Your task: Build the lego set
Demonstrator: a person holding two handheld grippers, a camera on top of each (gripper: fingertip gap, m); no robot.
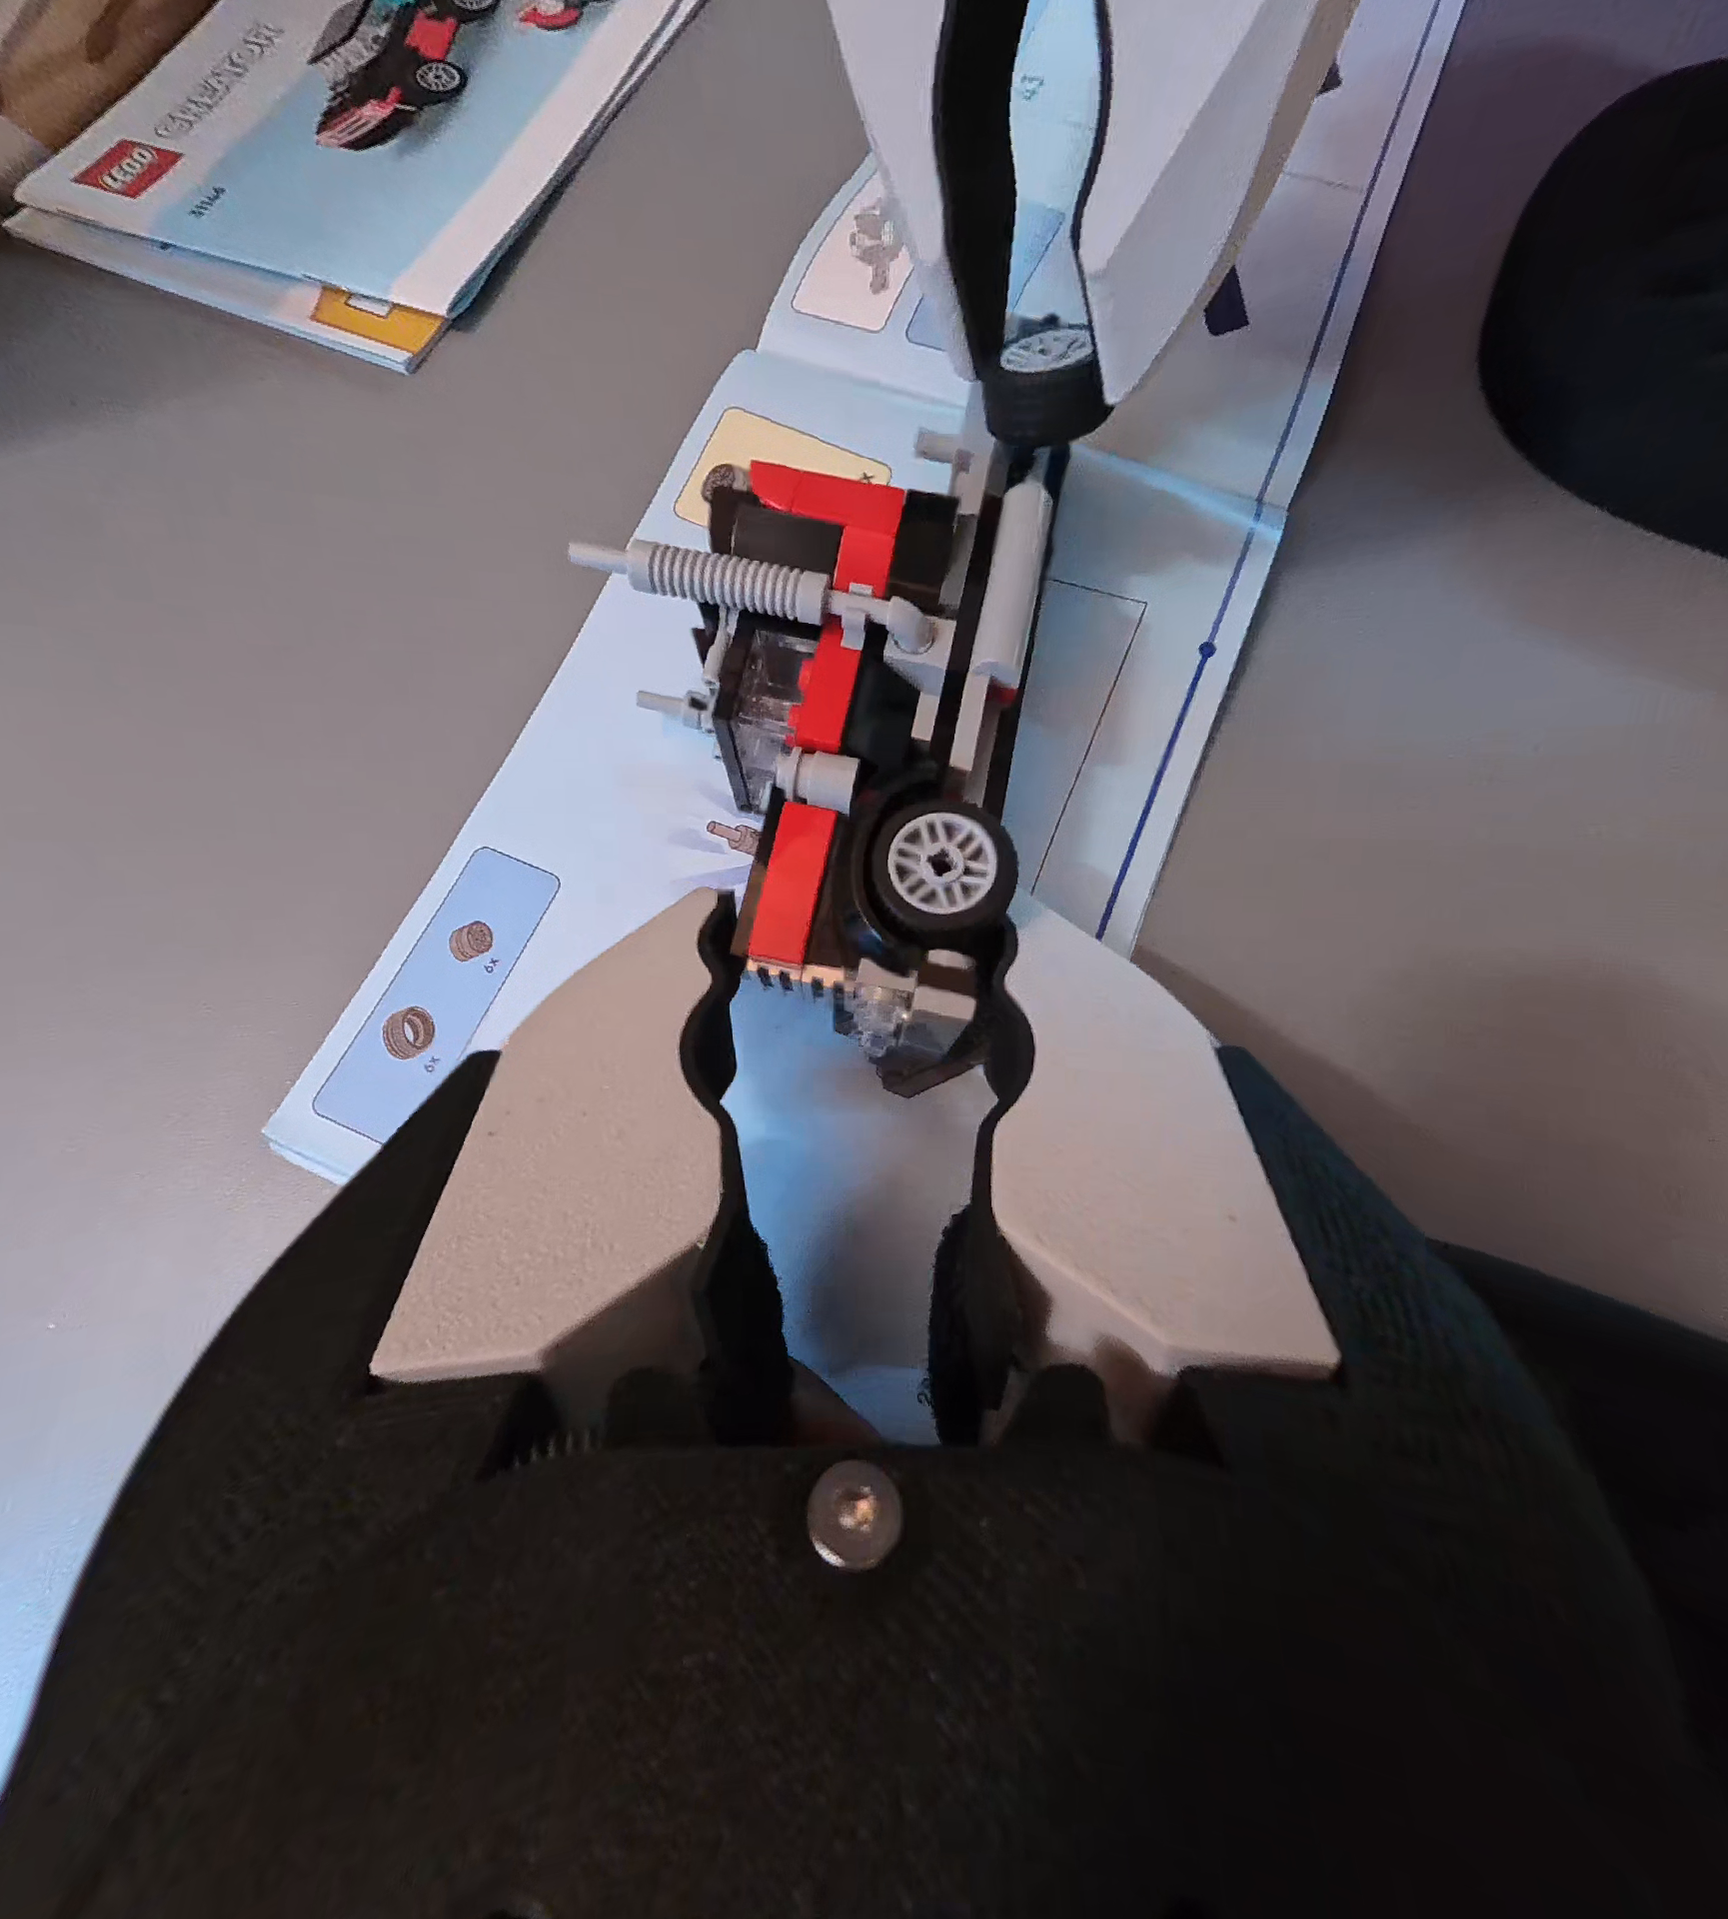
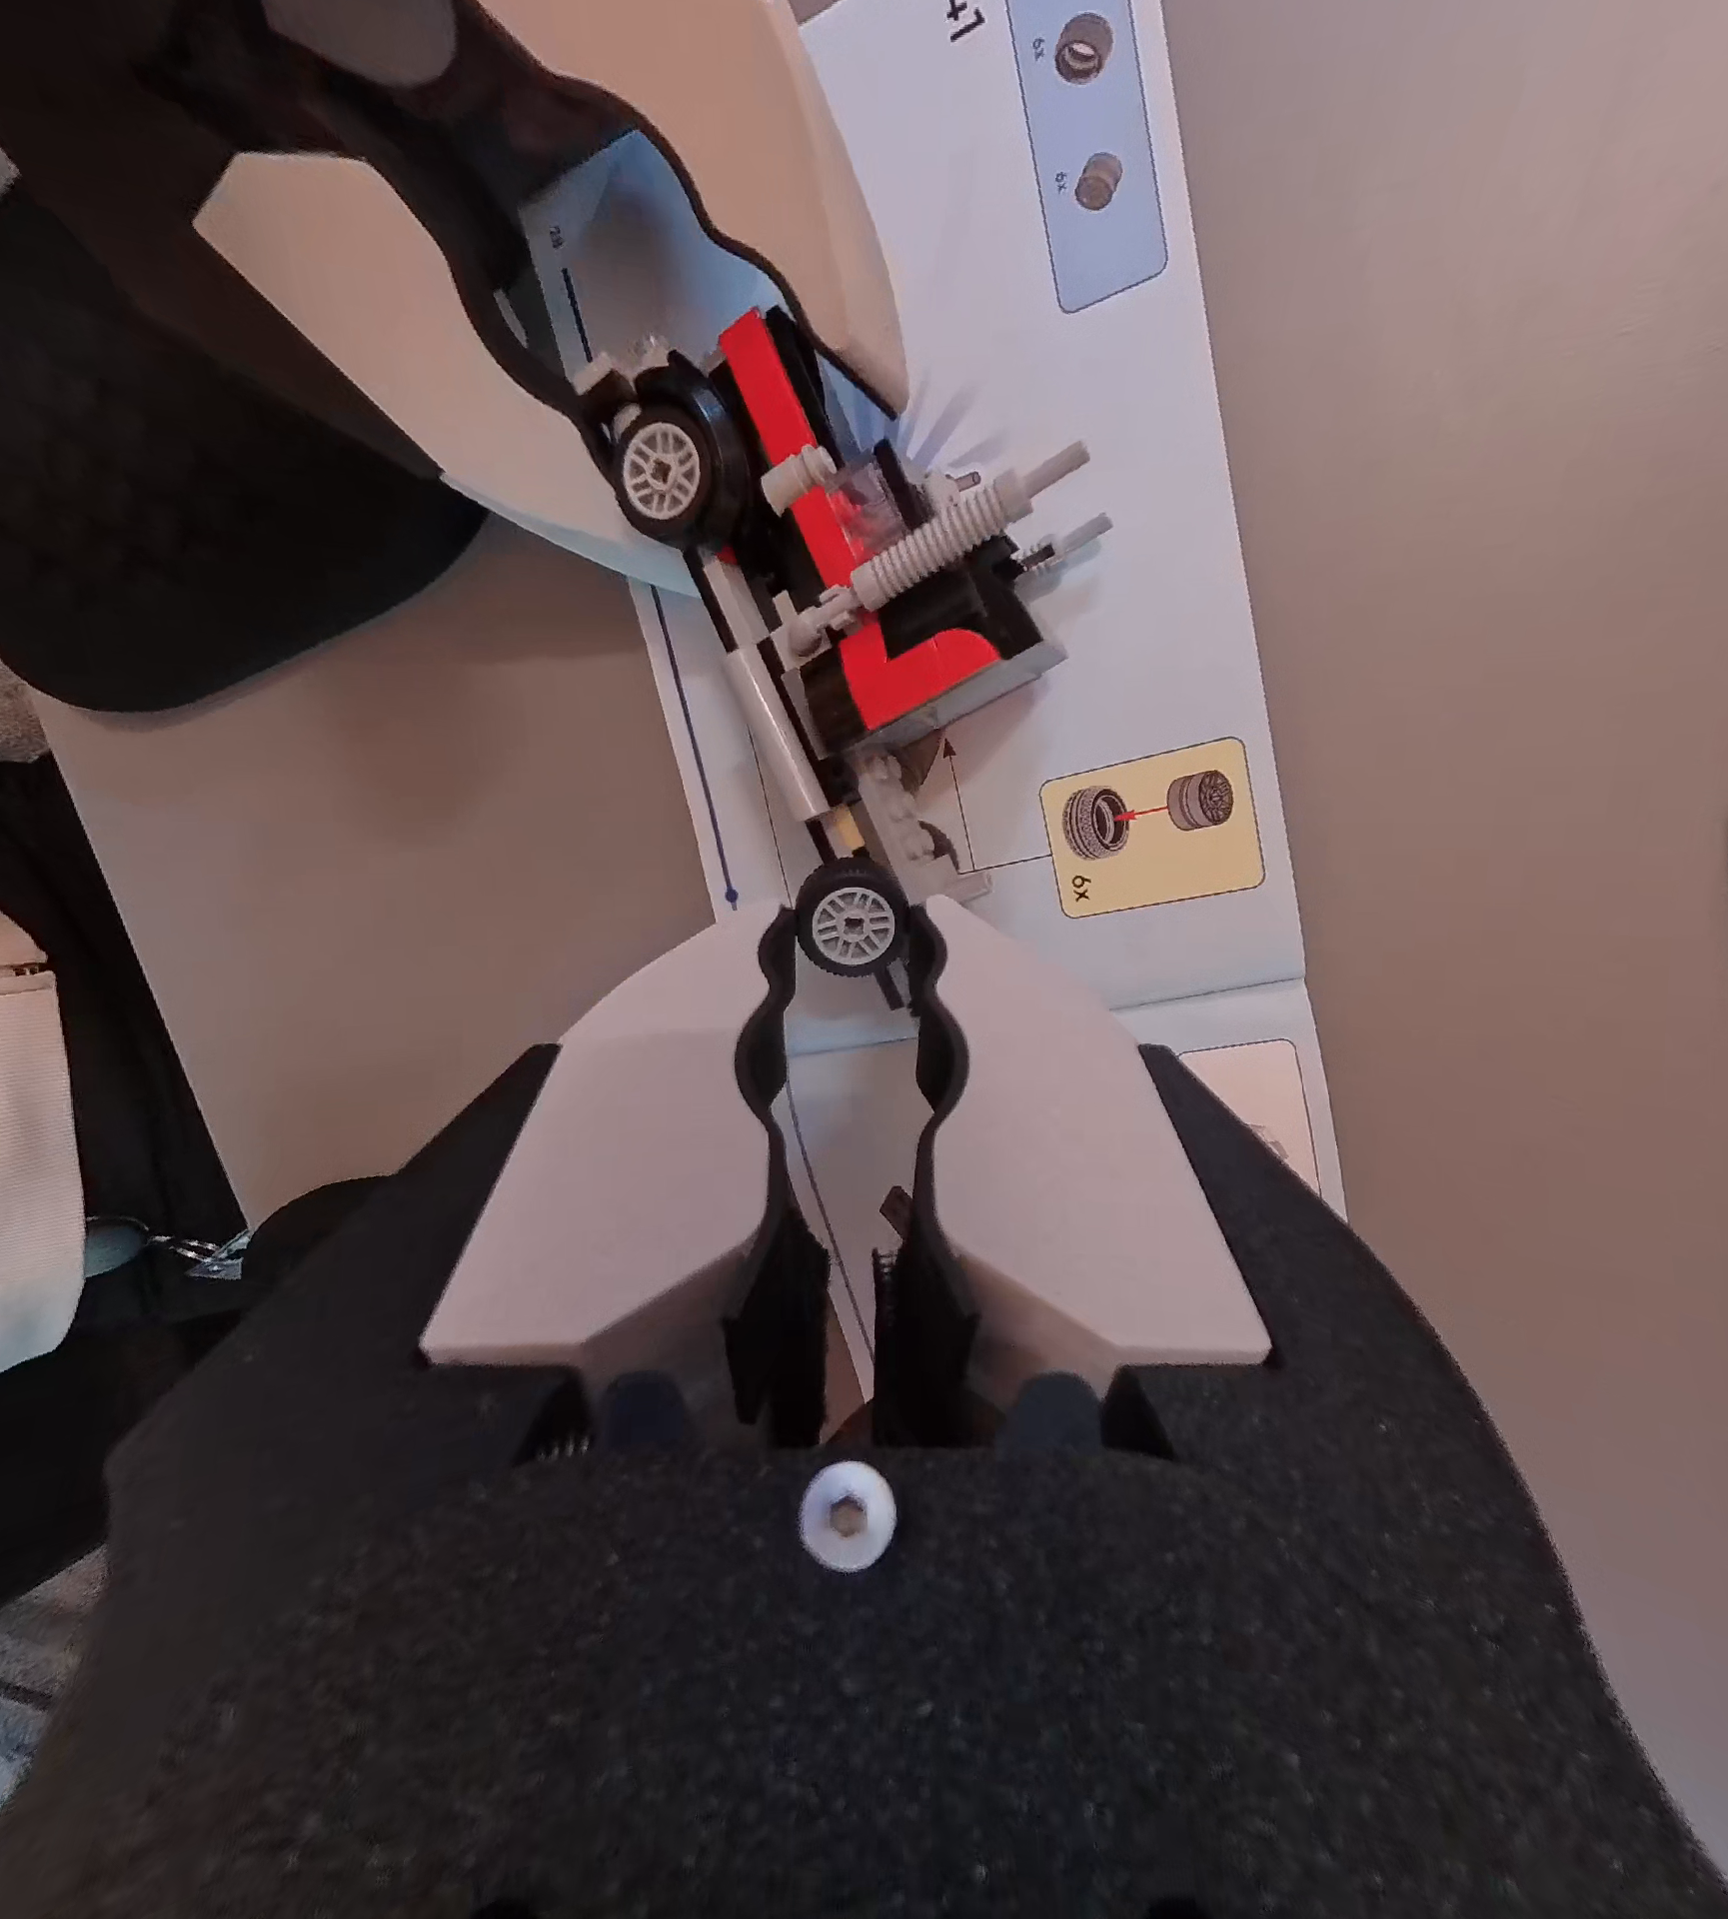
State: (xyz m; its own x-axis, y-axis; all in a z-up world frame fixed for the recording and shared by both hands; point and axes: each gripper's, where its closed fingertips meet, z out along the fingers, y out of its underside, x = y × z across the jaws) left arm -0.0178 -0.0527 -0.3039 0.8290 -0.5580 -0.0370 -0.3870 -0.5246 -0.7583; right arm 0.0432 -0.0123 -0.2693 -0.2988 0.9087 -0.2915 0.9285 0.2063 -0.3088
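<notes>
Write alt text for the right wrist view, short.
The right gripper pinches a small grey-hubbed wheel at the rear end of a red and black toy truck, while the left gripper holds the truck's front end. Both hang over an open instruction booklet on a grey table.

The left wrist view looks steeply down along its own fingers at the truck [image 1: 859,727], very near, from the truck's front end, with the open booklet [image 1: 548,831] beneath. The right wrist view looks down from the opposite, rear end of the truck [image 2: 839,582], equally close. Both views share the truck, the booklet [image 2: 1098,519] under it, the table [image 1: 164,623] around it, and each other's gripper beyond the truck.
</notes>
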